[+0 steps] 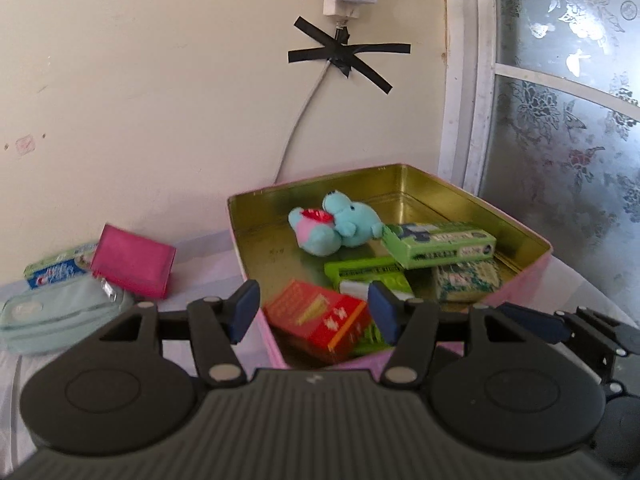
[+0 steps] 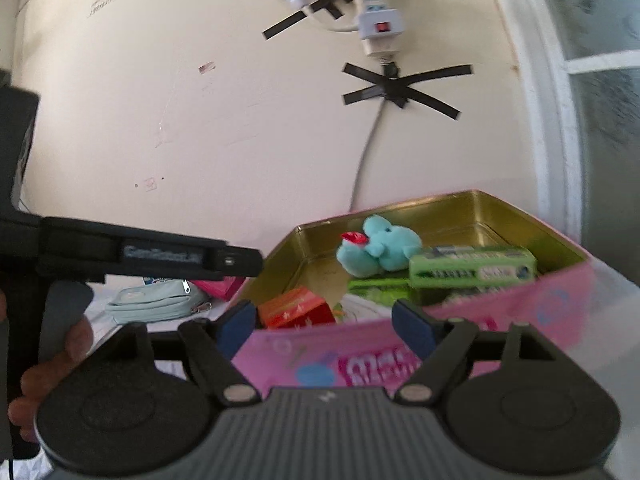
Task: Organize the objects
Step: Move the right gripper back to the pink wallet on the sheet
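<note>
Both jaws are held open and empty: the left gripper (image 1: 314, 310) over the near corner of the pink gold-lined tin box (image 1: 532, 276), the right gripper (image 2: 324, 326) before its front wall. That rim could be clipped on descent. At middle left, a magenta rectangular pouch (image 1: 134, 266), leaning on a pale-green zip case (image 1: 60, 312), lies lengthwise toward lower right.

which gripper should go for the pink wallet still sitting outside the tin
Left, probably. The pink wallet lies outside the tin, on its left, just ahead and left of the open, empty left gripper. The right gripper, also open and empty, faces the tin's front wall, with the left one between it and the wallet.
</note>
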Demonstrator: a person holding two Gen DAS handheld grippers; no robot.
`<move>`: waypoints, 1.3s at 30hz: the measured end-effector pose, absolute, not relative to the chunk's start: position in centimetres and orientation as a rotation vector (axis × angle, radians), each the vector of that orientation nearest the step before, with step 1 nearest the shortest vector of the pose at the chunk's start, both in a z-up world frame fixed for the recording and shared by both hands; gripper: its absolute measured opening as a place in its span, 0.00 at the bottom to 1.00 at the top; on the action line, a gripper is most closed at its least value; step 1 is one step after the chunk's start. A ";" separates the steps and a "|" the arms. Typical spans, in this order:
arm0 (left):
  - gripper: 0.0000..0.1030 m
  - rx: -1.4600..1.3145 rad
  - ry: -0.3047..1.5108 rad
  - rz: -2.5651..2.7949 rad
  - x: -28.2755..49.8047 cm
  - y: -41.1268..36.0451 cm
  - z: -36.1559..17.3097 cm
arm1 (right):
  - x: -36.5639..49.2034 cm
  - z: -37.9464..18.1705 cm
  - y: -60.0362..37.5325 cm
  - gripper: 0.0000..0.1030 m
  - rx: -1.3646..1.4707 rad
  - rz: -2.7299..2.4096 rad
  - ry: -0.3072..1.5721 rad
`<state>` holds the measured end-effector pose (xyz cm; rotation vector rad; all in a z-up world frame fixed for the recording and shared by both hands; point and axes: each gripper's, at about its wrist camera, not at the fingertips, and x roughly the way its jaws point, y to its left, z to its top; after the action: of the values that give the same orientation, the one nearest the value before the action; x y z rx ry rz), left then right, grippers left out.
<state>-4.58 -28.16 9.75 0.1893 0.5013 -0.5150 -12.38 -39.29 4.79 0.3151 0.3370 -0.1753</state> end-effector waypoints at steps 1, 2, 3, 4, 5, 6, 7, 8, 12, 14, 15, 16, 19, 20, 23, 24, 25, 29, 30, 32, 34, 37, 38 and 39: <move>0.60 0.188 0.507 -0.515 -5.0 -28.0 9.6 | -12.9 4.6 -39.2 0.76 0.322 -0.175 0.344; 0.61 0.187 0.511 -0.515 -5.4 -27.8 9.4 | -13.2 4.5 -39.2 0.76 0.329 -0.172 0.352; 0.61 0.190 0.514 -0.513 -5.8 -27.6 9.2 | -13.5 4.3 -39.1 0.76 0.336 -0.169 0.360; 0.61 0.194 0.516 -0.509 -6.2 -27.5 8.9 | -13.8 4.2 -39.0 0.76 0.345 -0.167 0.367; 0.61 0.197 0.518 -0.505 -6.6 -27.3 8.7 | -14.0 4.0 -39.0 0.76 0.354 -0.165 0.374; 0.61 0.198 0.523 -0.501 -6.9 -27.0 8.4 | -14.2 3.9 -38.9 0.76 0.363 -0.165 0.380; 0.61 0.198 0.529 -0.498 -7.2 -26.8 8.2 | -14.5 3.7 -38.8 0.76 0.374 -0.164 0.385; 0.61 0.196 0.536 -0.495 -7.5 -26.5 7.9 | -14.6 3.6 -38.8 0.76 0.385 -0.161 0.391; 0.61 0.203 0.555 -0.471 -8.4 -25.7 6.6 | -14.8 3.0 -38.3 0.76 0.419 -0.141 0.417; 0.61 0.207 0.564 -0.455 -8.6 -25.1 5.9 | -14.8 2.9 -37.7 0.76 0.411 -0.133 0.426; 0.61 0.207 0.571 -0.449 -8.7 -24.8 5.6 | -14.8 2.9 -37.3 0.76 0.406 -0.128 0.430; 0.61 0.205 0.577 -0.442 -8.6 -24.4 5.4 | -14.7 2.8 -37.0 0.76 0.401 -0.122 0.434; 0.61 0.207 0.586 -0.414 -8.4 -23.1 4.7 | -14.4 2.7 -36.0 0.76 0.388 -0.100 0.449; 0.61 0.209 0.587 -0.405 -8.3 -22.6 4.6 | -14.3 2.7 -35.7 0.76 0.385 -0.093 0.455; 0.62 0.209 0.591 -0.376 -7.8 -21.2 4.2 | -13.6 2.5 -34.7 0.76 0.376 -0.071 0.476; 0.62 0.206 0.593 -0.366 -7.6 -20.7 4.1 | -13.4 2.4 -34.3 0.76 0.375 -0.065 0.485; 0.66 0.204 0.594 -0.356 -7.5 -20.2 3.9 | -13.0 2.4 -33.9 0.76 0.376 -0.057 0.495; 0.66 0.209 0.590 -0.309 -6.5 -18.0 3.4 | -11.3 2.3 -32.2 0.76 0.365 -0.017 0.533; 0.66 0.209 0.589 -0.298 -6.1 -17.3 3.2 | -10.8 2.3 -31.7 0.76 0.354 -0.006 0.541; 0.66 0.202 0.593 -0.272 -5.3 -15.9 3.0 | -9.7 2.4 -30.4 0.76 0.325 0.019 0.554; 0.66 0.191 0.599 -0.246 -4.4 -14.5 2.7 | -8.6 2.4 -29.3 0.76 0.306 0.046 0.570; 0.66 0.182 0.606 -0.204 -3.1 -12.4 2.1 | -6.6 2.1 -27.5 0.76 0.289 0.085 0.606; 0.66 0.181 0.607 -0.191 -2.6 -11.7 1.9 | -5.9 2.0 -26.9 0.76 0.283 0.097 0.620; 0.66 0.179 0.609 -0.175 -2.2 -11.0 1.7 | -5.1 1.8 -26.3 0.76 0.275 0.109 0.635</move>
<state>-2.18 -10.97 1.67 0.1786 0.6092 -0.1748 -5.09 -26.27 1.79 0.2753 0.6347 0.1086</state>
